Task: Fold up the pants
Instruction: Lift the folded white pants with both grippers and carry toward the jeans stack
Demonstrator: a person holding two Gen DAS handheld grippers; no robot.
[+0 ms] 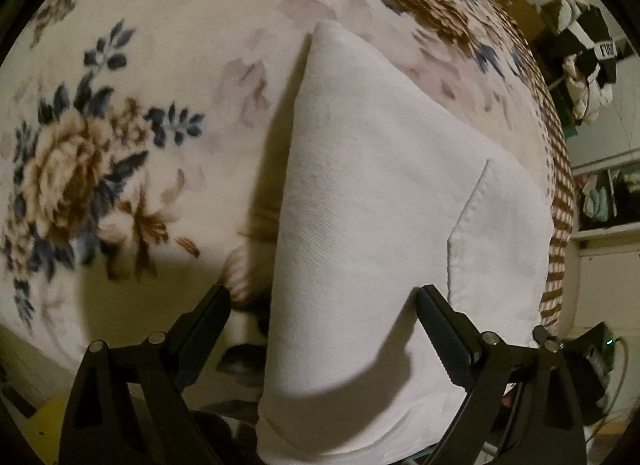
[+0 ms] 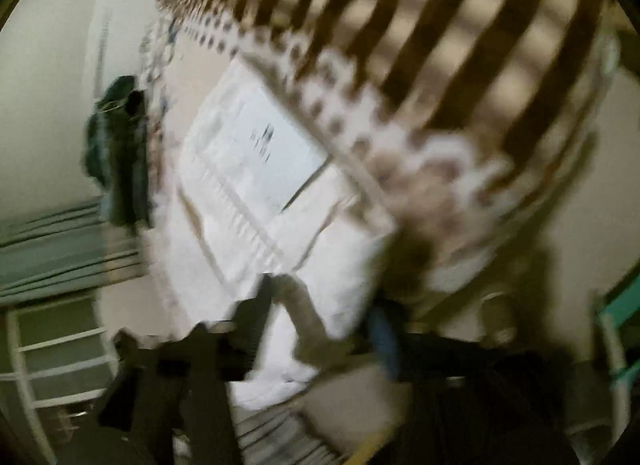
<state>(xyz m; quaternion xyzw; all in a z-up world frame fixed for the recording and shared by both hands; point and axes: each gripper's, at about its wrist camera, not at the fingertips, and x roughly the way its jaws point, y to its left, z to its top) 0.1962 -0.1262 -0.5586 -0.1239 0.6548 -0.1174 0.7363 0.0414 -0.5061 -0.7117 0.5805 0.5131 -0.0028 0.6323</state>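
At the bottom of the left wrist view we see the left gripper [image 1: 322, 297] with its two black fingers [image 1: 208, 321] spread wide, one on each side of the near end of the white pants [image 1: 380, 225], and nothing pinched between them. The pants lie folded on a floral blanket [image 1: 100, 169], running away from us to a narrow rounded end; a stitched pocket [image 1: 500, 237] shows on their right side. Beyond the blanket's striped edge, clothes [image 1: 584, 65] hang at the far right.

In the right wrist view everything is badly smeared. The right gripper [image 2: 320, 309] sits dark at the bottom, and we cannot tell how far it is open or whether it has hold of the cloth. Just ahead of it lie the white pants [image 2: 248, 169], with the brown-striped blanket border [image 2: 440, 45] past them and a dark green garment [image 2: 116, 157] further off at the left.
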